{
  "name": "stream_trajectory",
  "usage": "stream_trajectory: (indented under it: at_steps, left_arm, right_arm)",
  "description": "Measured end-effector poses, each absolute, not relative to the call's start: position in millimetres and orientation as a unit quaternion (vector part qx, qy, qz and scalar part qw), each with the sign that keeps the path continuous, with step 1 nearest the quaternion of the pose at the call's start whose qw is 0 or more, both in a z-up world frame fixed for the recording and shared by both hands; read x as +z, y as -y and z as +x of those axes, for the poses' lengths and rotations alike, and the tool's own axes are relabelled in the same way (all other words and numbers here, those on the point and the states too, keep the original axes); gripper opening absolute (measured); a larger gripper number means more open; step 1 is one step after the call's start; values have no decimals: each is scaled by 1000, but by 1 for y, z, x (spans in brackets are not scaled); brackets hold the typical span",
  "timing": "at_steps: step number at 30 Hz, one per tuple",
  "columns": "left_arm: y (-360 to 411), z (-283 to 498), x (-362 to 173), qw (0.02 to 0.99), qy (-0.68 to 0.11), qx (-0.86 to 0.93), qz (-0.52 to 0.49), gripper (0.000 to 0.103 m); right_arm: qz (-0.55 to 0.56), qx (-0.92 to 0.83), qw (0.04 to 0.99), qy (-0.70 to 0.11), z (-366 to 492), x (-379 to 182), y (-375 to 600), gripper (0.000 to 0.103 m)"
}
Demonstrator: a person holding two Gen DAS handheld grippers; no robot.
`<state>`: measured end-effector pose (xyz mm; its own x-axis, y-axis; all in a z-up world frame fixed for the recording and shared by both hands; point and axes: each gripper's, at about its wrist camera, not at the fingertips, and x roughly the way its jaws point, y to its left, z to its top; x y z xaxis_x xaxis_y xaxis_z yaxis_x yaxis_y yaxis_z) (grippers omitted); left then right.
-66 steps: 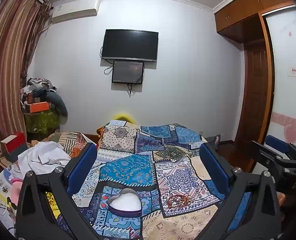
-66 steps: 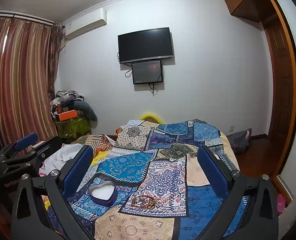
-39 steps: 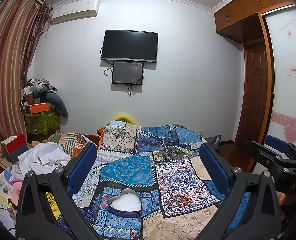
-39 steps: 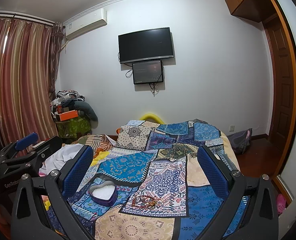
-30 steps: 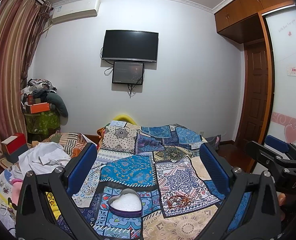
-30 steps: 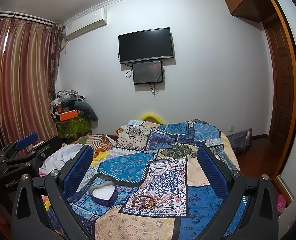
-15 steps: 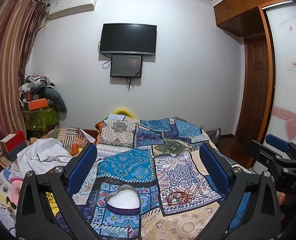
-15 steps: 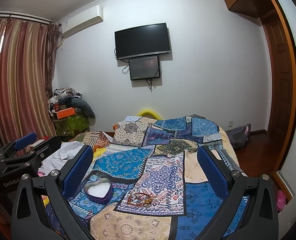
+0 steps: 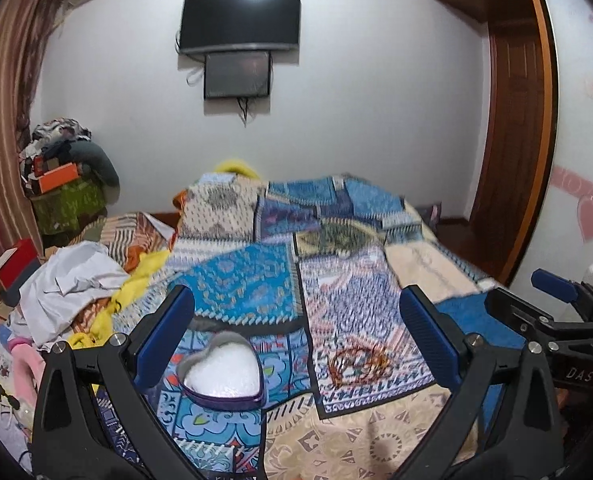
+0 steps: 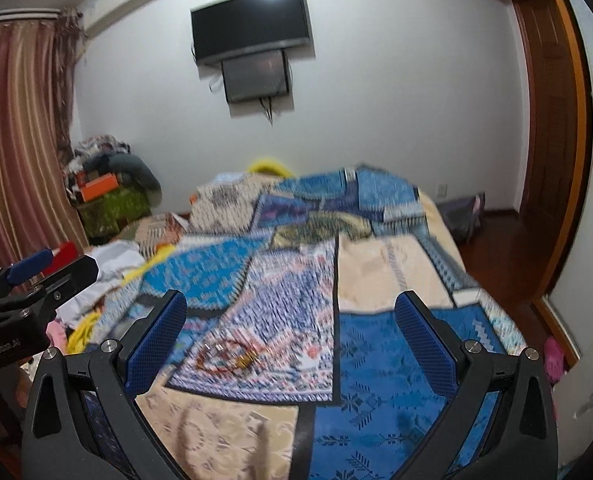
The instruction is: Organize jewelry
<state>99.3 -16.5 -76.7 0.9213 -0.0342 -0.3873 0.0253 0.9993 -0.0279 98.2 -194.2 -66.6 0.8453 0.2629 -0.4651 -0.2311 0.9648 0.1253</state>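
Note:
A heart-shaped purple box (image 9: 221,374) with a white lining lies open on the patchwork bedspread (image 9: 256,292), near my left gripper's left finger. To its right lies a tangle of reddish-brown bead jewelry (image 9: 358,364). My left gripper (image 9: 294,328) hangs open above both, holding nothing. In the right wrist view the same jewelry (image 10: 226,356) sits just right of the left finger, and my right gripper (image 10: 290,328) stands open and empty. The box is hidden there behind the left finger. Each gripper shows at the edge of the other's view.
White and yellow clothes (image 9: 68,284) are heaped at the bed's left side. A pile of boxes and bags (image 9: 62,172) stands in the left corner by the curtain. A TV (image 9: 240,20) hangs on the far wall. A wooden door (image 9: 512,152) is at the right.
Both grippers have tilted down and moved closer to the bed, so box and jewelry look larger. The right gripper swung right; the box slid behind its left finger. Both views are motion-blurred.

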Motion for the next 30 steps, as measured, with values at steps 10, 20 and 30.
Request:
stream_trajectory:
  at_steps: [10, 20, 30]
  left_arm:
    - [22, 142, -144, 948, -317, -34, 6, 103]
    - [36, 161, -178, 921, -382, -61, -35, 87]
    - [42, 180, -180, 912, -388, -121, -49, 36]
  right_arm:
    - [29, 135, 940, -313, 119, -103, 205, 94]
    - [31, 158, 915, -370, 135, -133, 203, 67]
    - [24, 175, 904, -390, 147, -141, 197, 45]
